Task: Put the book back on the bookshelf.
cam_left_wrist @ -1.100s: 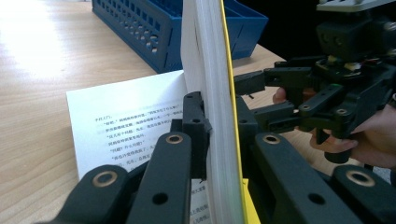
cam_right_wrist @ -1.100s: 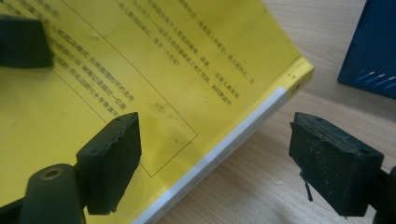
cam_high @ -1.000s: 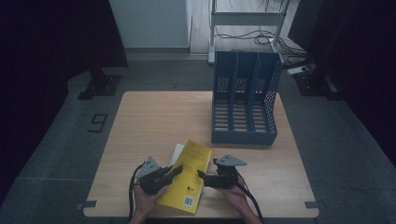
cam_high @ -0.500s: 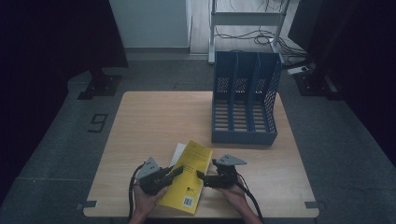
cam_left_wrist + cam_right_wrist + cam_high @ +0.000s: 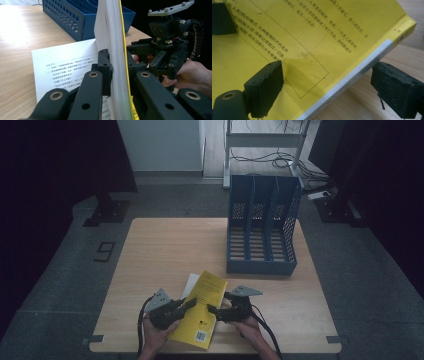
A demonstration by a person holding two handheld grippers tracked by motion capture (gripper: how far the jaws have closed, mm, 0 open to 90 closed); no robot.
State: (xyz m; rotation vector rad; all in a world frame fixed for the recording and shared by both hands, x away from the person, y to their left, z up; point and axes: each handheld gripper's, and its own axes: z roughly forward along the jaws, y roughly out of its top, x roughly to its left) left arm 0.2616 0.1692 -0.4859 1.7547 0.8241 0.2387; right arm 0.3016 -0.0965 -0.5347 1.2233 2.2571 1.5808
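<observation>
A yellow paperback (image 5: pixel 202 307) stands tilted near the table's front edge, between the two hand-held grippers. My left gripper (image 5: pixel 187 305) is shut on its cover and thick block of pages (image 5: pixel 112 37), the jaws clamped from both sides (image 5: pixel 117 75). A white printed page (image 5: pixel 65 65) lies flat on the table beside it. My right gripper (image 5: pixel 212 310) is open. Its jaws have just been opening, with the book's yellow cover and white spine edge (image 5: pixel 352 75) between them (image 5: pixel 330 88). The right-hand pad (image 5: pixel 397 90) stands clear of the spine.
A blue three-slot file rack (image 5: pixel 262 232) stands at the back right of the wooden table (image 5: pixel 165 250). A metal shelf frame (image 5: pixel 260 140) with cables is beyond the table. A "9" marker (image 5: pixel 104 251) lies on the floor at the left.
</observation>
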